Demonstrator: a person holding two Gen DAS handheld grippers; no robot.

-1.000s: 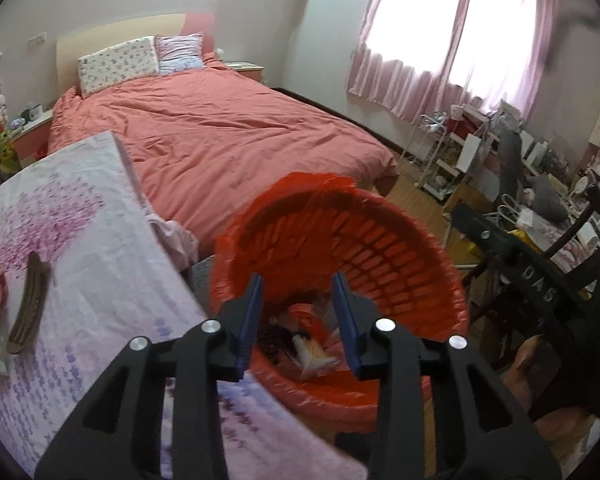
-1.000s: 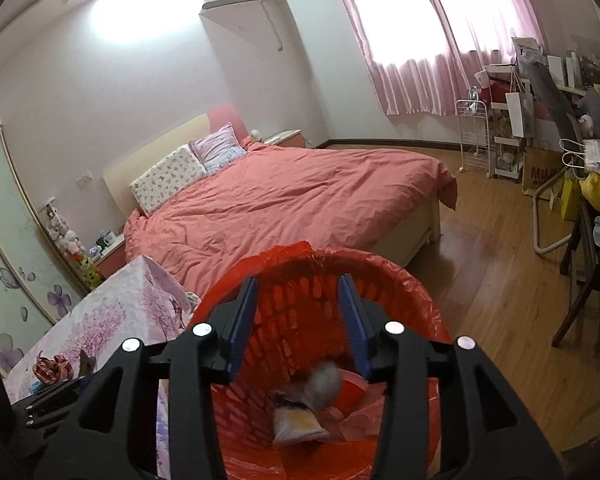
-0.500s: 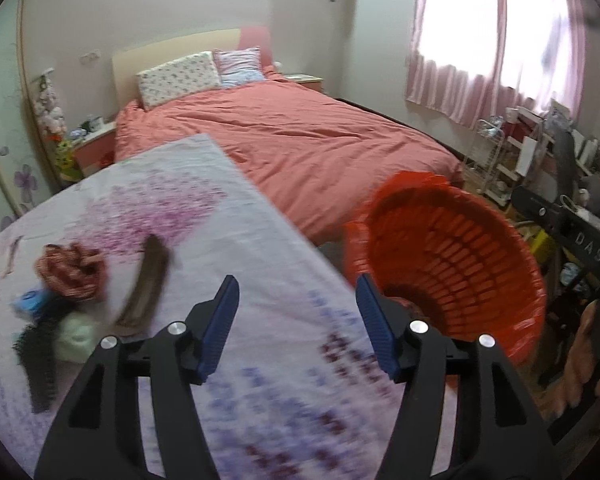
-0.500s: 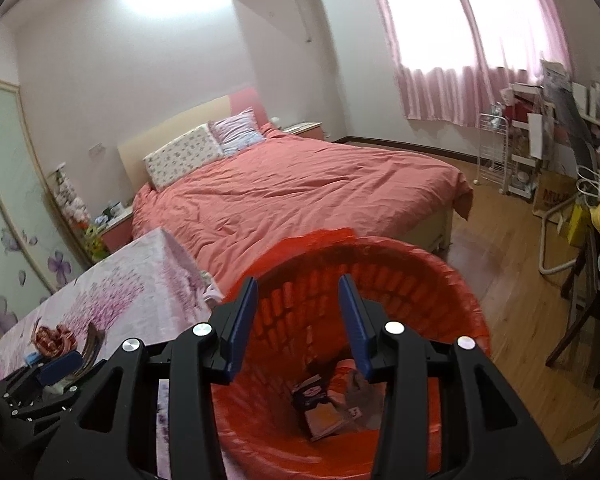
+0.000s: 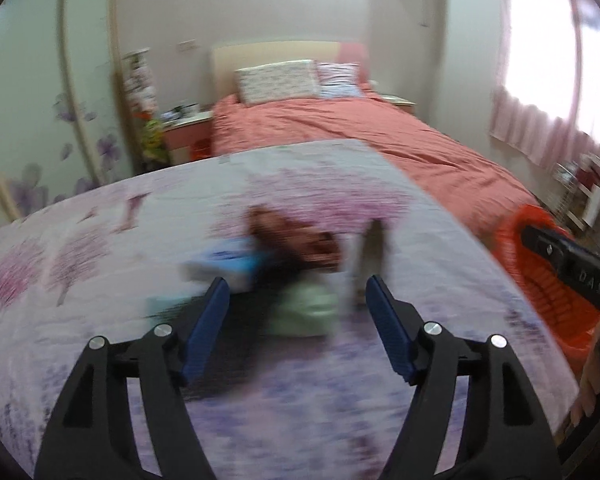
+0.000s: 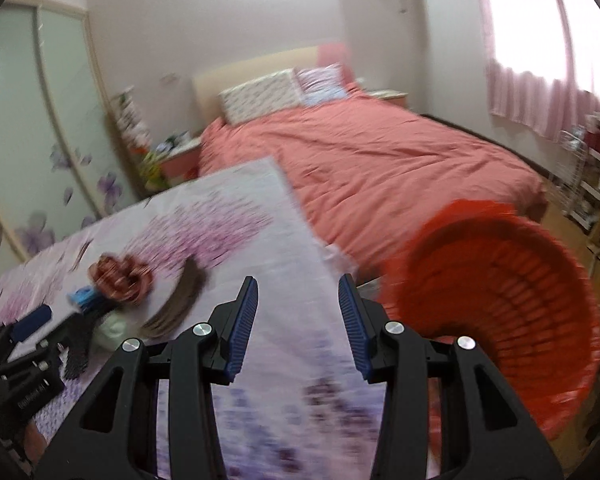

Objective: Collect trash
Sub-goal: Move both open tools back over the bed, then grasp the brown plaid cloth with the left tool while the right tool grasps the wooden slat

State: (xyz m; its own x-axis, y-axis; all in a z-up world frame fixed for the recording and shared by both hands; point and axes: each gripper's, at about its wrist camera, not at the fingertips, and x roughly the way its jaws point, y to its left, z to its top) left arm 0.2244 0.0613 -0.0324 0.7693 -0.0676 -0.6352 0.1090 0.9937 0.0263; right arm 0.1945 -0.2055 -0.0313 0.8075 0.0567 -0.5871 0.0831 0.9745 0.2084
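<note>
Several pieces of trash lie on the floral tablecloth (image 5: 100,264): a reddish-brown crumpled wrapper (image 5: 292,236) (image 6: 120,276), a blue packet (image 5: 236,260) (image 6: 85,295), a pale green wad (image 5: 306,310) (image 6: 112,328), a dark curved strip (image 6: 180,300) and a black comb-like piece (image 6: 78,350). My left gripper (image 5: 298,308) is open and empty, just short of the blurred pile. My right gripper (image 6: 298,312) is open and empty above the table, left of the orange basket (image 6: 512,280) (image 5: 548,280). The left gripper shows at the right wrist view's left edge (image 6: 24,344).
A bed with a salmon cover (image 6: 380,156) stands beyond the table. A nightstand (image 5: 184,136) is left of the bed. A wardrobe with flower panels (image 6: 40,140) fills the left wall. Shelves and clutter (image 6: 592,172) stand by the curtained window at right.
Both grippers have swung left from over the basket toward the table. The left one has opened wider and now faces the trash pile. The basket has shifted to the right of both views.
</note>
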